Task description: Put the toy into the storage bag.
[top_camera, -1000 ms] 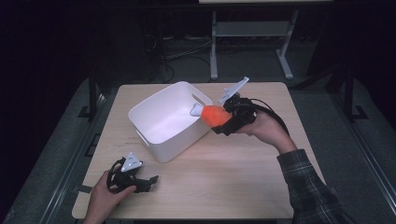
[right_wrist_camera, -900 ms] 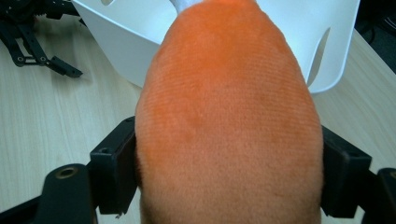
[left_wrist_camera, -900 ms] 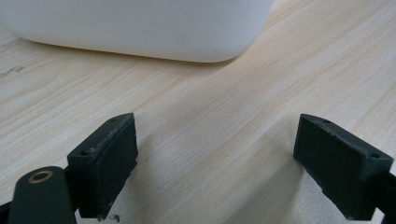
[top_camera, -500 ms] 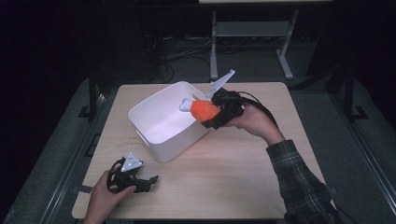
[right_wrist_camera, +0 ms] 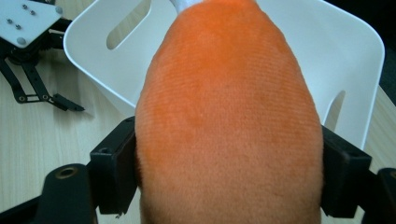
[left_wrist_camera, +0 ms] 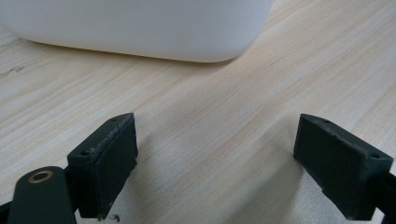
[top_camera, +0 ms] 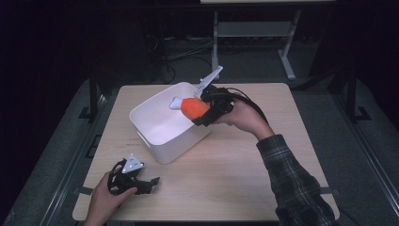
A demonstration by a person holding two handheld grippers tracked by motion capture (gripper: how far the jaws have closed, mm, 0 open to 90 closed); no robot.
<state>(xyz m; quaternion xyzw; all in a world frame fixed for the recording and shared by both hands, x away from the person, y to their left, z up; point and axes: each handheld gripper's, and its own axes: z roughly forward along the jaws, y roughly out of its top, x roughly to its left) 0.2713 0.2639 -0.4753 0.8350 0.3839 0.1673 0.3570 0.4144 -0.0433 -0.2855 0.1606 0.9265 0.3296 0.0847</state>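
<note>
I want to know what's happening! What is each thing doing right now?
Orange toy: held in the air over the bin, squeezed by the right gripper.
Bin: upright, nothing seen inside.
Right gripper: shut on the toy.
Left gripper: open, low over the table.

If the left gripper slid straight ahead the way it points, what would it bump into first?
Probably the white bin. The left gripper rests open on the wooden table, with bare wood between its jaws and the bin's side wall ahead. The bin sits slightly off to one side, so it might just clip the corner.
</note>
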